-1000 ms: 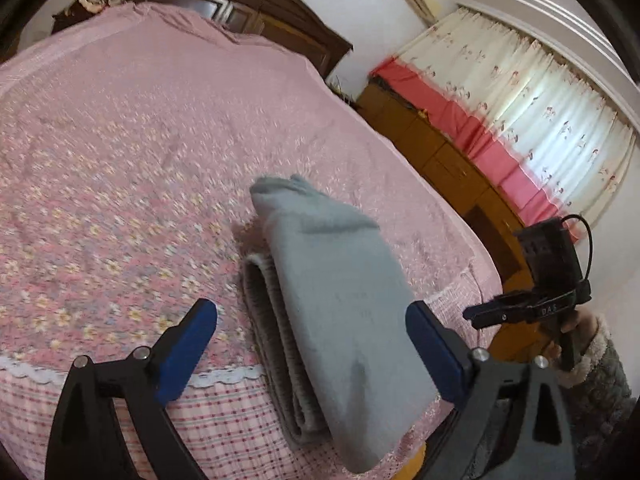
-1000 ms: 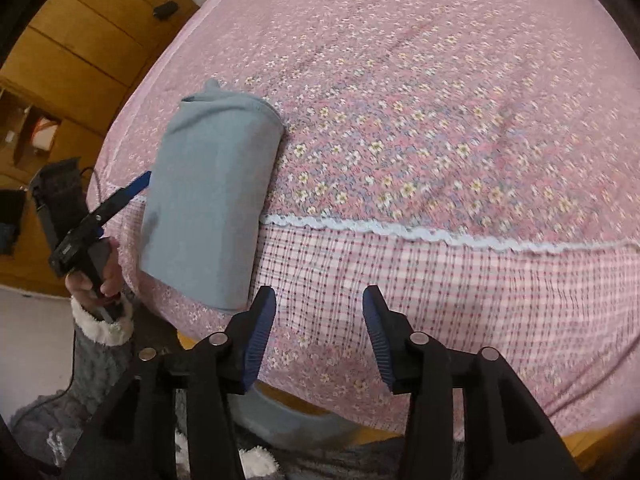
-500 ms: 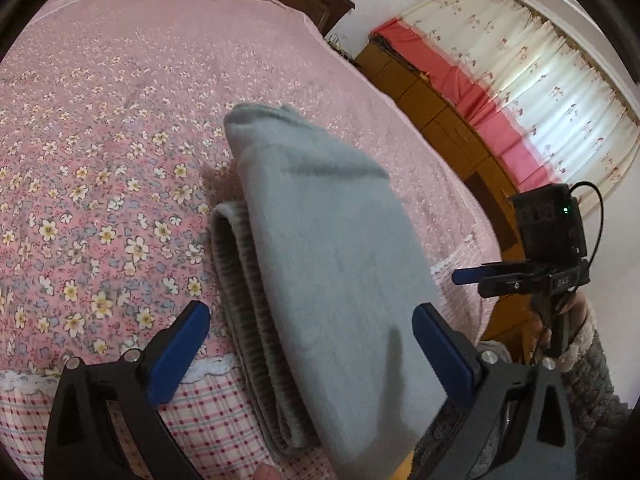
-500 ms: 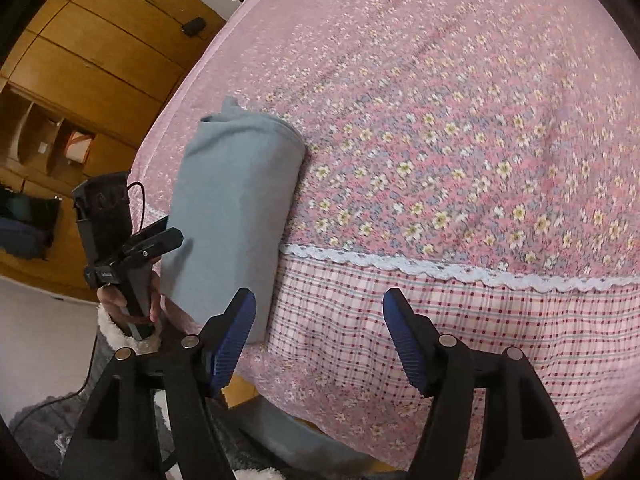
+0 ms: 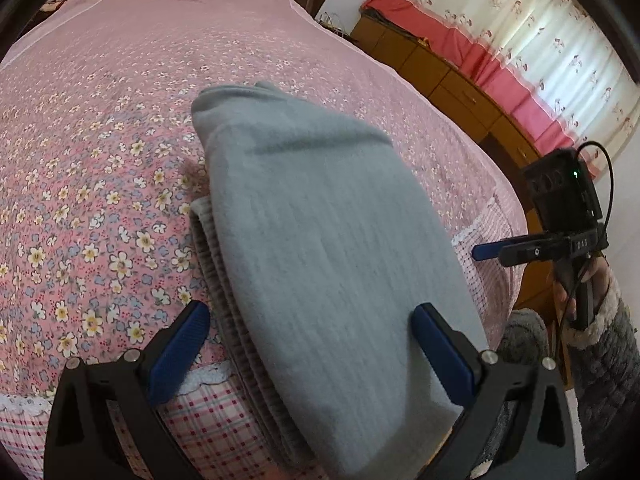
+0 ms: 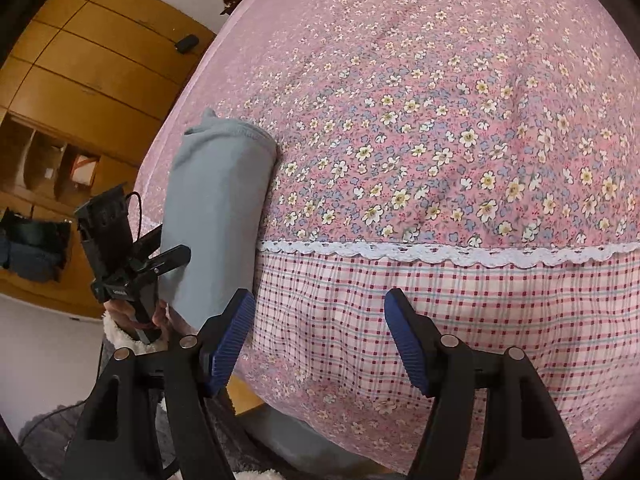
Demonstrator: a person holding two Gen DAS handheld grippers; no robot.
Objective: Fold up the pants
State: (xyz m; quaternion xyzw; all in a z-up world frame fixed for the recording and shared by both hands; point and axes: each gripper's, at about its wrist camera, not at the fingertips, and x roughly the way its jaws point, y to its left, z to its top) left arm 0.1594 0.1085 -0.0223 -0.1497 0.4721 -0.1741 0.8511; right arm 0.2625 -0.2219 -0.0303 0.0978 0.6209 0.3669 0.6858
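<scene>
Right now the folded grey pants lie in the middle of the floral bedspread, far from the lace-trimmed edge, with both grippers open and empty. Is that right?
Not quite. The folded grey pants lie at the bedspread's near edge, overhanging the lace trim, not in the middle; the right wrist view shows it. The left gripper and right gripper are indeed open and empty.

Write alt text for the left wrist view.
Folded grey pants lie on a pink floral bedspread, overhanging its near edge, between the open blue-padded left gripper fingers. At right, a hand holds the right gripper.
</scene>
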